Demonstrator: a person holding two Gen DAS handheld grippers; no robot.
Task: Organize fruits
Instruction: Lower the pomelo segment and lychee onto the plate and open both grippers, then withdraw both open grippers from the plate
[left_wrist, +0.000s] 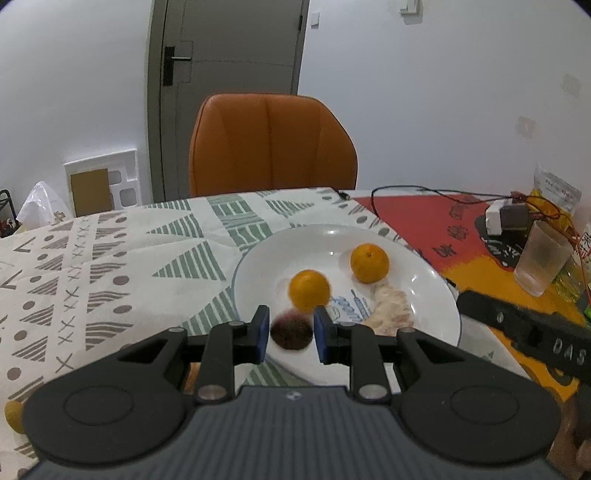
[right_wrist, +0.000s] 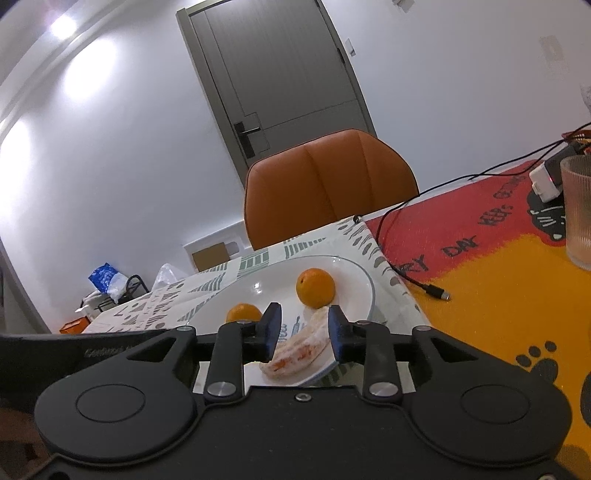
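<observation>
A white plate on the patterned cloth holds two oranges, a pale peeled fruit piece and a dark round fruit. My left gripper is open, its blue pads on either side of the dark fruit with gaps, just above the plate's near rim. My right gripper is open around the peeled piece at the plate's near edge. The oranges lie beyond it.
An orange chair stands behind the table. A red and yellow mat lies right of the plate with a black cable, a ribbed glass, a white charger and packets. The right gripper's body reaches in beside the plate.
</observation>
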